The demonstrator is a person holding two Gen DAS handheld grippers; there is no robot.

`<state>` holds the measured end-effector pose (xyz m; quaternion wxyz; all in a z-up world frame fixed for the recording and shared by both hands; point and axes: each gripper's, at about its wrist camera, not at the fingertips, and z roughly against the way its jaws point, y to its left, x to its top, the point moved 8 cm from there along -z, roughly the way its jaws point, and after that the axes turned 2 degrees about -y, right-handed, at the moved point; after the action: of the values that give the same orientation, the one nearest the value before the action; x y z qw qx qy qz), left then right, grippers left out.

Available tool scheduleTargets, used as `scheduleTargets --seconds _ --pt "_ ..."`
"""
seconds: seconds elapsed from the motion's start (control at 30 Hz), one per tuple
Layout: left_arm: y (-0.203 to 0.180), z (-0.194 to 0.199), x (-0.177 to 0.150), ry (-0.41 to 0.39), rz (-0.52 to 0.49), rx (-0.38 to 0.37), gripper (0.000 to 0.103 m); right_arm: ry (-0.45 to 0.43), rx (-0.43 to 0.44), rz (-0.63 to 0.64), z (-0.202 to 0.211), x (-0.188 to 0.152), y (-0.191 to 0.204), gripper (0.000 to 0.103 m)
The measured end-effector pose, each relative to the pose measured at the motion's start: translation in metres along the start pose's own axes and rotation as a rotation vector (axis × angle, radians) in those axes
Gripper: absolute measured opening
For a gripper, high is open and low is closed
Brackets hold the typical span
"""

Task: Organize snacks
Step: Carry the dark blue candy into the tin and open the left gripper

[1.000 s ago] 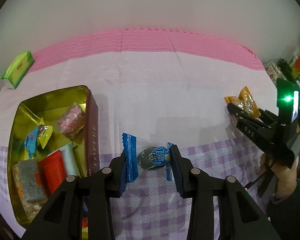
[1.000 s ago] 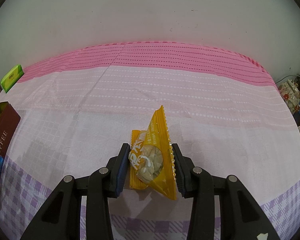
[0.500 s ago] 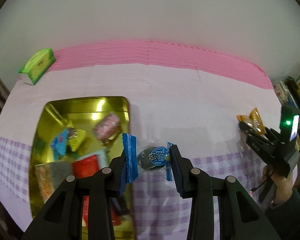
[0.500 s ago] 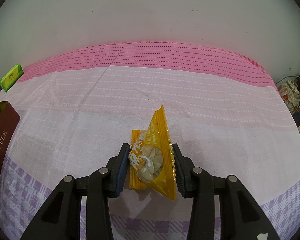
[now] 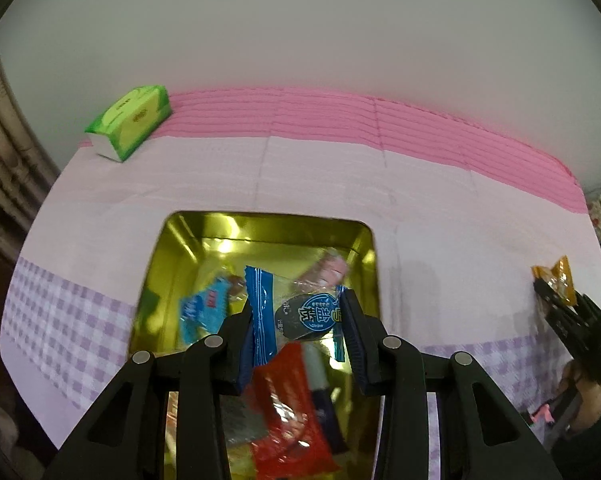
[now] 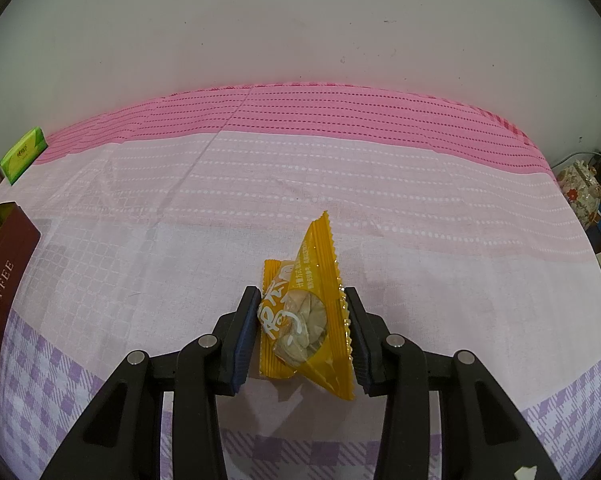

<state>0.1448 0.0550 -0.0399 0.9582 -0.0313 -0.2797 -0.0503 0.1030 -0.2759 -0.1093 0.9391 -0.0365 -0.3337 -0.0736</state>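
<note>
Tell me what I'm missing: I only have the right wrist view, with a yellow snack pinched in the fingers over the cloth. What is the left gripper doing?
Observer: The left gripper is shut on a blue-wrapped candy, held over the open gold tin.
Operator: Is the tin empty? I see only its brown side.
Observer: No. A red packet, a blue packet and a pink one already lie inside.
Operator: Is my right gripper visible from there?
Observer: Yes, the right gripper shows at the picture's right edge, gripping the yellow snack.
</note>
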Motion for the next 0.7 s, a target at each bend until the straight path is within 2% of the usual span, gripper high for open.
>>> scheduleTargets --seconds 0.33,0.7 --pt "0.038 -0.030 0.009 0.045 0.055 0.057 0.039 0.000 0.000 0.001 0.000 0.000 0.000 0.039" --pt "0.038 -0.057 -0.002 0.102 0.033 0.064 0.039 0.000 0.000 0.001 0.000 0.000 0.000 0.039"
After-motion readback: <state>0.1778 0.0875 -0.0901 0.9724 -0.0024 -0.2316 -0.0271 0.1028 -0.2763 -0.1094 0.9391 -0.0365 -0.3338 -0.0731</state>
